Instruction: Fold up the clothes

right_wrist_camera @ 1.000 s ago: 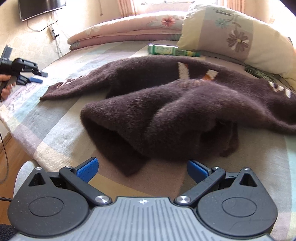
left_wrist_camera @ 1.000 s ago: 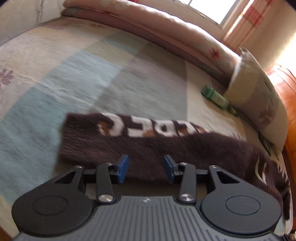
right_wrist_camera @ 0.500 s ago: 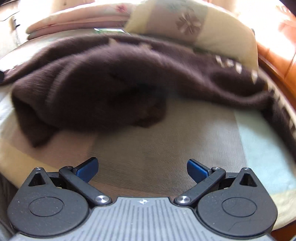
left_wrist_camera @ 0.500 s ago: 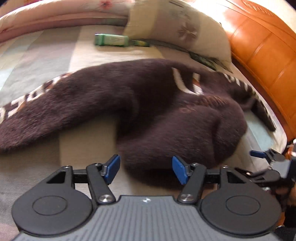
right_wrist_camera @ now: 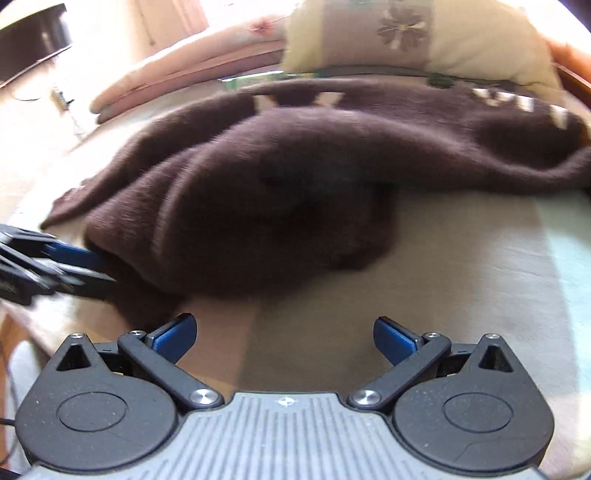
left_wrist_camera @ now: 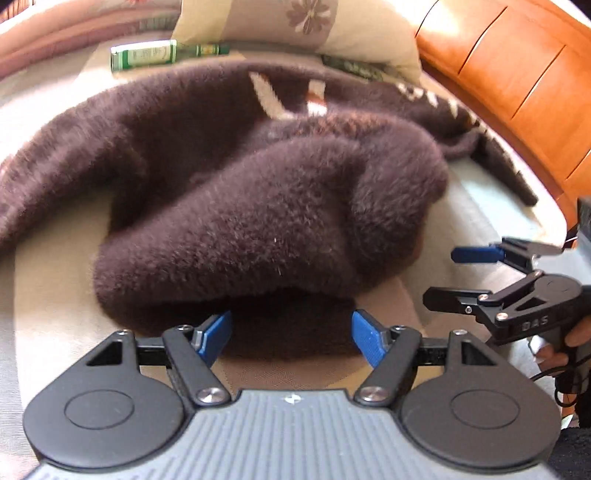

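A fuzzy dark brown sweater (left_wrist_camera: 277, 206) with white markings lies bunched on the bed, one sleeve trailing off to the left. My left gripper (left_wrist_camera: 291, 328) stands open right at the near edge of the bunched fold, nothing between its blue pads. To its right, my right gripper (left_wrist_camera: 458, 273) is held by a hand (left_wrist_camera: 569, 339), open and just clear of the cloth. In the right wrist view the sweater (right_wrist_camera: 258, 206) fills the middle, my right gripper (right_wrist_camera: 284, 332) is open over bare sheet, and the left gripper (right_wrist_camera: 85, 269) touches the sweater's left edge.
A green bottle (left_wrist_camera: 147, 57) lies beyond the sweater beside a flowered pillow (left_wrist_camera: 303, 26). An orange wooden headboard (left_wrist_camera: 509, 74) runs along the right. A folded pink quilt (right_wrist_camera: 184, 66) lies at the far side. The pale checked sheet (left_wrist_camera: 48, 280) shows around the sweater.
The left gripper swung from the lettered sleeve end round to the bunched body, came close and opened wider. The right gripper's view shifted and now shows the left gripper at the sweater's edge.
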`<state>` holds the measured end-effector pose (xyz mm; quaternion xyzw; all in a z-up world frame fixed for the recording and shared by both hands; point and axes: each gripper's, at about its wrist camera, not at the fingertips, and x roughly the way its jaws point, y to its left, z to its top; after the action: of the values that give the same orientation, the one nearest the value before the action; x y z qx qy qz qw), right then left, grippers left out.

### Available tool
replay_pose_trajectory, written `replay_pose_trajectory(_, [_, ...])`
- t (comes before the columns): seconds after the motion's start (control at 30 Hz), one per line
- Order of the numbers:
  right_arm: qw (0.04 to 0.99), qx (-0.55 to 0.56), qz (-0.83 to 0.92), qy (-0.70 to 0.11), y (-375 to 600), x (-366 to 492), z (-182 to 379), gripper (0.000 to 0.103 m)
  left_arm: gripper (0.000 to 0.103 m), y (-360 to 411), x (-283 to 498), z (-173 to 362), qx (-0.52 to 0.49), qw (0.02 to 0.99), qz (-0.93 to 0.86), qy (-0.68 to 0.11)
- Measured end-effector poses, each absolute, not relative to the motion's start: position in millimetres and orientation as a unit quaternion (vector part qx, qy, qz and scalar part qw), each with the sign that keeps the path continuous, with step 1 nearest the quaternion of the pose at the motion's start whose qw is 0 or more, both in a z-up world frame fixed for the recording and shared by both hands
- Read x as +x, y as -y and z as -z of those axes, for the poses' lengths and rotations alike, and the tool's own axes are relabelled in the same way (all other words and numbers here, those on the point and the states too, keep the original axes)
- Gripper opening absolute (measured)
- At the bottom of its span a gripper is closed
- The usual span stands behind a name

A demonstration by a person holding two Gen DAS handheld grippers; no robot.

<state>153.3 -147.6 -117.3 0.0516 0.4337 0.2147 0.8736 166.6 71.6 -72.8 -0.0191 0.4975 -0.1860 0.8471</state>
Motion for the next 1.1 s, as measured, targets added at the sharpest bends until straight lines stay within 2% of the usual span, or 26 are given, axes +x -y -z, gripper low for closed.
replay_pose_trajectory(0.2, [0.868, 0.005, -0.239, -0.435, 124, 191, 116, 0.103, 0.071, -92, 197, 67, -0.046, 0.855, 0.175, -0.486])
replay_pose_trajectory(0.4, [0.889, -0.020, -0.268, -0.371, 118, 230, 74, 0.103, 0.072, -109, 229, 44, -0.043, 0.878, 0.170, -0.446])
replay_pose_trajectory(0.67, [0.897, -0.005, -0.271, -0.348, 102, 318, 58, 0.103, 0.072, -129, 299, 45, -0.074, 0.885, 0.161, -0.430])
replay_pose_trajectory(0.87, [0.883, 0.014, -0.255, -0.393, 96, 384, 81, 0.103, 0.073, -139, 350, 70, -0.099, 0.882, 0.138, -0.439])
replay_pose_trajectory(1.1, [0.892, 0.018, -0.268, -0.363, 132, 346, 49, 0.103, 0.074, -145, 335, 65, -0.106, 0.884, 0.139, -0.433])
